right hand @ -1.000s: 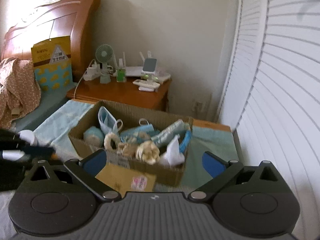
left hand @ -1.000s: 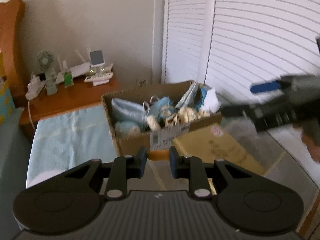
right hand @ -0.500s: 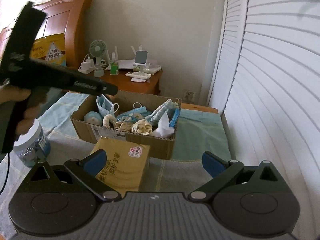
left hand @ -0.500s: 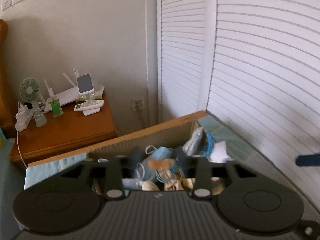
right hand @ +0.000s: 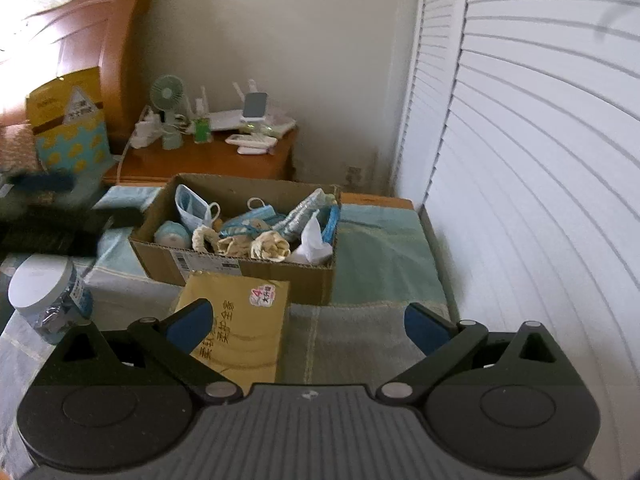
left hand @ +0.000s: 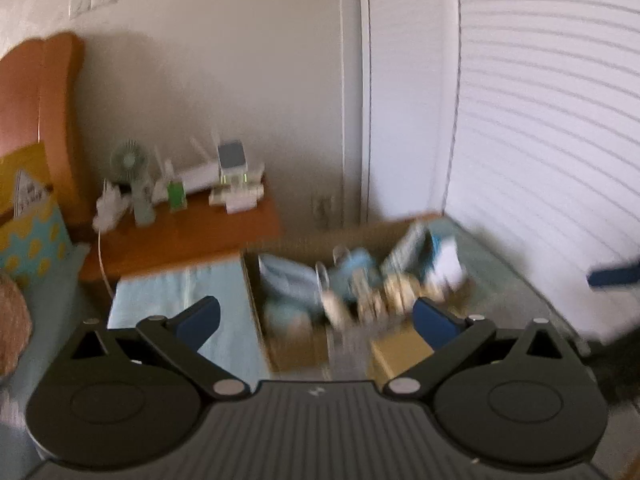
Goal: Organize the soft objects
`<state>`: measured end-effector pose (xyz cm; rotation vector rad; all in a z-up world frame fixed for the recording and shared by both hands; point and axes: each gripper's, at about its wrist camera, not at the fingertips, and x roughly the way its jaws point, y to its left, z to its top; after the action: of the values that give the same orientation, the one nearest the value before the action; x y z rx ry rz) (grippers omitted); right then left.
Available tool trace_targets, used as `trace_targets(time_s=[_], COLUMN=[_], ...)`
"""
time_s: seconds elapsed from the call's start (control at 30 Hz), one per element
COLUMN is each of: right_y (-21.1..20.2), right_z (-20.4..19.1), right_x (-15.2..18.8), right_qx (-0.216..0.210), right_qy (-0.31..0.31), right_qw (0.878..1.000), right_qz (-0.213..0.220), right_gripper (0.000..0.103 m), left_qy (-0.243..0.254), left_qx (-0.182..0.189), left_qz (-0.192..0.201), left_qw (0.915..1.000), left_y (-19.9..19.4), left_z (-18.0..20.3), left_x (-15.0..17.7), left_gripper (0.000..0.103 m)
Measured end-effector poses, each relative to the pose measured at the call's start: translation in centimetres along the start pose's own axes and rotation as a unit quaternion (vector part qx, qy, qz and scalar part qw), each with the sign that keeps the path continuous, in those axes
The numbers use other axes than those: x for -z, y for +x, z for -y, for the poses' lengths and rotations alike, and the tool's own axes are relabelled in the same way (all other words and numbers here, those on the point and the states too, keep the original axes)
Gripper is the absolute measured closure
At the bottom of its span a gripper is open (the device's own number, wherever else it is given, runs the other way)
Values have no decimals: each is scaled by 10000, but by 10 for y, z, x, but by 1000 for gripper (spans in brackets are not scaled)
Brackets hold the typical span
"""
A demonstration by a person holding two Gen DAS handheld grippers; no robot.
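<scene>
With both hand-held grippers, left (left hand: 316, 316) and right (right hand: 308, 328), spread wide and empty, I'd descend squarely over the brown cardboard box (right hand: 240, 268), pinching one soft item.

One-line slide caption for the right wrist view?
Open right gripper faces a cardboard box of face masks and soft items, yellow envelope in front.

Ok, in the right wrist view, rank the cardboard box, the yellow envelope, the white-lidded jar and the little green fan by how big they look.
1. cardboard box
2. yellow envelope, though it lies nearer the camera and is partly hidden by the jaws
3. white-lidded jar, also near the camera
4. green fan, farthest back, so its real size is unsure
</scene>
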<state>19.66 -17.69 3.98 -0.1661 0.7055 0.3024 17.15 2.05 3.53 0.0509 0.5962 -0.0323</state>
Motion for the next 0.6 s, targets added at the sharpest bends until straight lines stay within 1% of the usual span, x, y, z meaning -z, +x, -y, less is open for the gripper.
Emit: trace_targets(time_s=[0.07,0.17,0.27,0.37,0.6], right_y=[-2,-6,-13,-20,-33], right_z=[-3,-8,-14,-17,-24], right_x=[1,2,4,5,5], right_qx=[76,148,345,401,445], right_qy=[99,231,252,302,351], right_qw=[9999,9994,9987,9984,9982], right_qz=[-100,-226,-270,-267,-196], right_gripper=[0,0,0,0,0], left_qy=[-15,-80,-225,-279,-271], left_qx=[34,-49,-213,-376,-471], left_qz=[-210,-438,-472,-452,-440], left_qw=[9998,9990,9984,9979,9976], left_y=[-10,-22,-35,-44,-57], left_z=[3,6,3,2,6], left_x=[11,18,19,17,18], left_gripper=[1,1,1,1,1])
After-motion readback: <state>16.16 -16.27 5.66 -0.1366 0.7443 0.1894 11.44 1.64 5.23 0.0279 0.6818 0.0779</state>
